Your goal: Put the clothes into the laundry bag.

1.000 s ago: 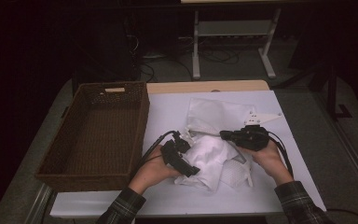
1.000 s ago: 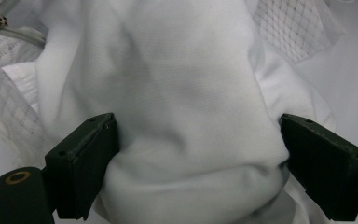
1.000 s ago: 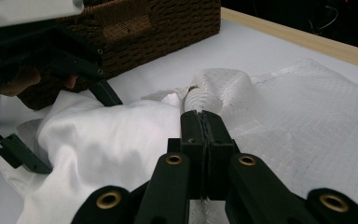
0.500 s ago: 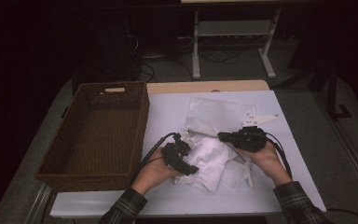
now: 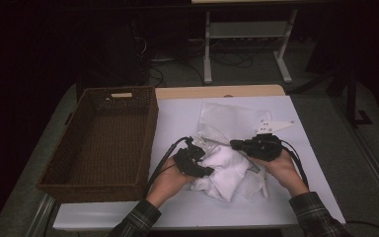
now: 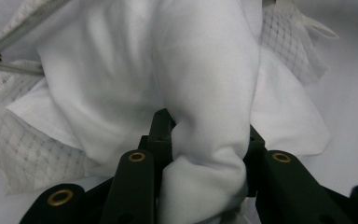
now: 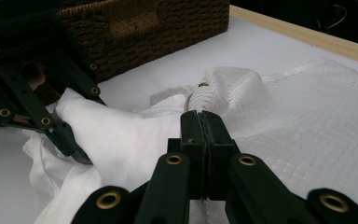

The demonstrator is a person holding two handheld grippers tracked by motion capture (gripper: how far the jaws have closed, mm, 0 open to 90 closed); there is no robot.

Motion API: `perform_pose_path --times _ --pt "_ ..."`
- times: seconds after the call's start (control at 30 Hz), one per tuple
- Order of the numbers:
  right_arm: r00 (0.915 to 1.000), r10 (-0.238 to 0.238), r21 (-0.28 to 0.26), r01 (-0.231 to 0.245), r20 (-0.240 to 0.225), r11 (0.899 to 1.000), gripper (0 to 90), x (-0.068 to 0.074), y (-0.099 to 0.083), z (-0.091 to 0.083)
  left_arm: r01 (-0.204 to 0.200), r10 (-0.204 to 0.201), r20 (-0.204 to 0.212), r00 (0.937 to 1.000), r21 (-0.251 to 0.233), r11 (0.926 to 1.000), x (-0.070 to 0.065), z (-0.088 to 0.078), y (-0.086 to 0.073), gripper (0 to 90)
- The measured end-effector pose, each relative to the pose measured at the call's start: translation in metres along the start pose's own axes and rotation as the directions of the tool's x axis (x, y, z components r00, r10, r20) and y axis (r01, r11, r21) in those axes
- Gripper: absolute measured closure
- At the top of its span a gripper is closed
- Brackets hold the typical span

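a bunched white cloth [image 5: 227, 170] lies on the table [image 5: 177, 118] with a mesh bag [image 5: 224, 118] at its 12 o'clock. the left gripper [image 6: 205, 154] jaws clamp the cloth; the right gripper [image 7: 206, 123] jaws pinch the bag's edge. a wicker basket [image 5: 101, 140] sits at 9 o'clock.

This looks like a lab or recording room rather than a home — the surroundings are dark, and only the white-covered tabletop [image 5: 177, 118] with its pale wooden edge is lit. Behind it a bare metal stand [image 5: 246, 39] sits on a grey floor [image 5: 325, 94] among loose cables [image 5: 227, 59]. A person's two hands work with camera-bearing tools trailing cables, beside a wicker basket [image 5: 101, 140] and white cloth [image 5: 227, 168] — a staged workstation.
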State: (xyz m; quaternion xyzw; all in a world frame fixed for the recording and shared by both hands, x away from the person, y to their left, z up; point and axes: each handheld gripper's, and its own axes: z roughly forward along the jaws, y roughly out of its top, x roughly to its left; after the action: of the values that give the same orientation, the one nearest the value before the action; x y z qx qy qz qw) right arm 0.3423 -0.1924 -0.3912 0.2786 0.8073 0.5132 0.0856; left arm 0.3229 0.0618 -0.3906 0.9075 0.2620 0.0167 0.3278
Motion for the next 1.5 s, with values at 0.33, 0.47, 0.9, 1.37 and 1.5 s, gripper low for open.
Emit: perform_pose_path --times 0.33,0.47,0.9,1.37,1.5 --pt "1.0000 -0.003 -0.013 0.003 -0.005 1.000 88.4 0.002 0.003 -0.001 0.045 -0.048 -0.039 0.9981 -0.053 0.9976 -0.006 0.007 0.017 68.5" --pt "1.0000 0.001 -0.016 -0.001 -0.006 1.000 88.4 0.003 0.004 -0.002 0.051 -0.054 -0.044 0.9976 -0.067 0.9965 -0.007 0.013 0.023 68.4" --pt "1.0000 -0.002 -0.025 0.002 -0.006 1.000 88.4 0.002 0.004 -0.004 0.065 -0.071 -0.057 0.9958 -0.104 0.9925 -0.006 0.028 0.036 67.7" --pt "1.0000 -0.003 -0.018 0.003 -0.009 1.000 88.3 0.003 0.003 -0.004 0.069 -0.073 -0.025 0.9970 -0.134 0.9886 -0.005 0.033 0.036 50.4" --pt "0.9999 -0.007 -0.023 0.007 -0.009 1.000 88.3 0.004 0.003 -0.006 0.055 -0.059 -0.021 0.9980 -0.137 0.9890 -0.006 0.030 0.034 41.7"
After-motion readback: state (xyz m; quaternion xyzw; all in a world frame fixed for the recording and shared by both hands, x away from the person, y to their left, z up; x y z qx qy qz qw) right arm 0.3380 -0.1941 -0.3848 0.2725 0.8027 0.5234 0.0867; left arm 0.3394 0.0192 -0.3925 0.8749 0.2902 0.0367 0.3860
